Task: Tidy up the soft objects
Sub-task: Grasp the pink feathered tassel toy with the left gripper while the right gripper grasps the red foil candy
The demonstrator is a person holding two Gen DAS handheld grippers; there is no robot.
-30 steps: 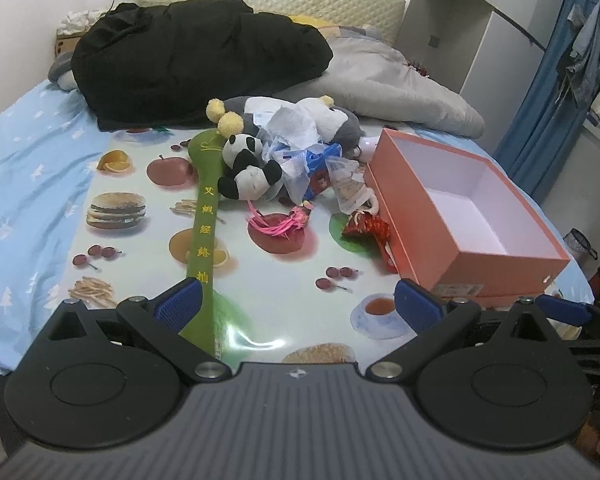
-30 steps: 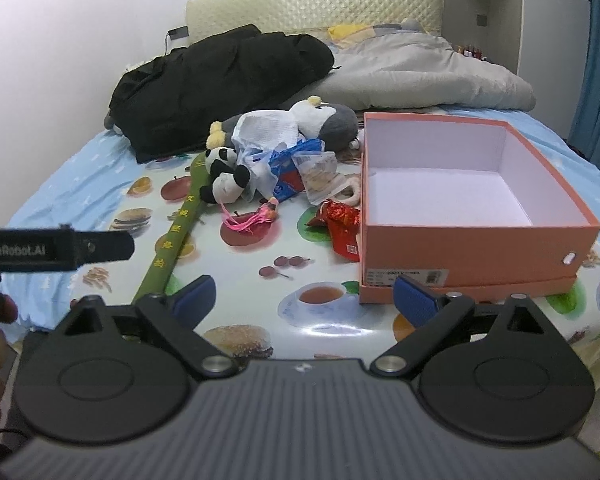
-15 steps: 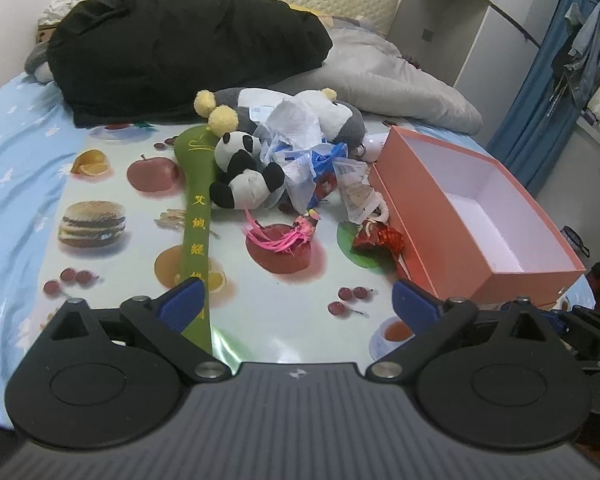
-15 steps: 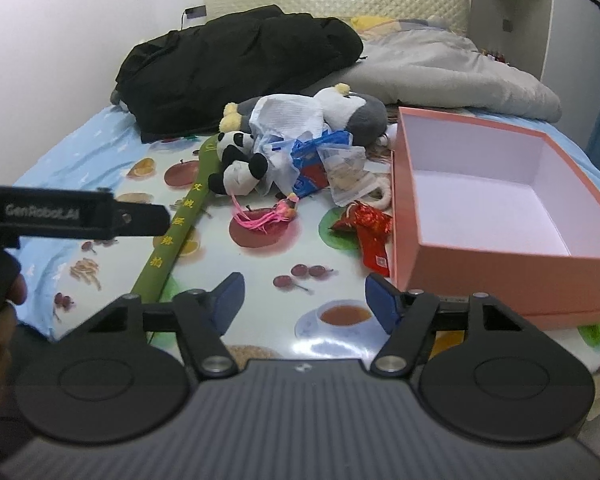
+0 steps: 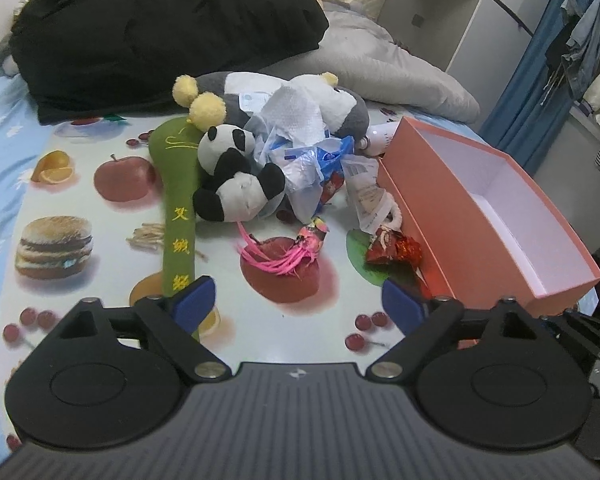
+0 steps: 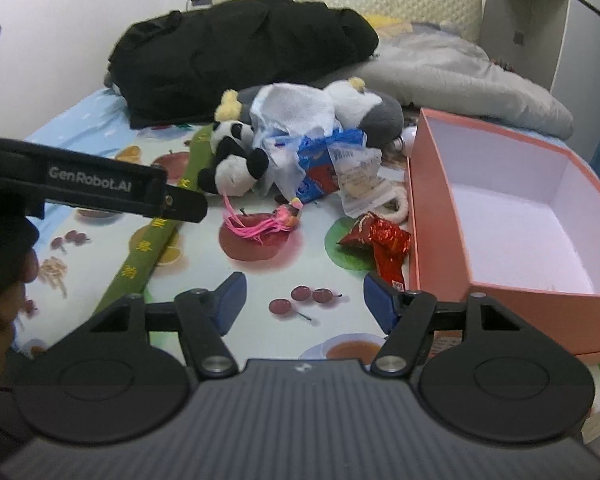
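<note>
Two hand-held grippers, left (image 5: 298, 300) and right (image 6: 302, 298), have just been narrowing but grip nothing; I'm approaching. Soft toys, panda (image 5: 236, 176) foremost, lie heaped just left of the empty orange box (image 5: 492, 216). Next: close on the panda.

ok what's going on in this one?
A person holds a claw in each hand over a bed, sorting a heap of soft things. Left claw and right claw are both open and empty, and their jaws have just been closing somewhat with nothing between them. The panda, green plush stick, pink tassel, red wrapper and plastic bags lie on the printed mat. The orange box beside them is empty. Nothing is touched yet.
</note>
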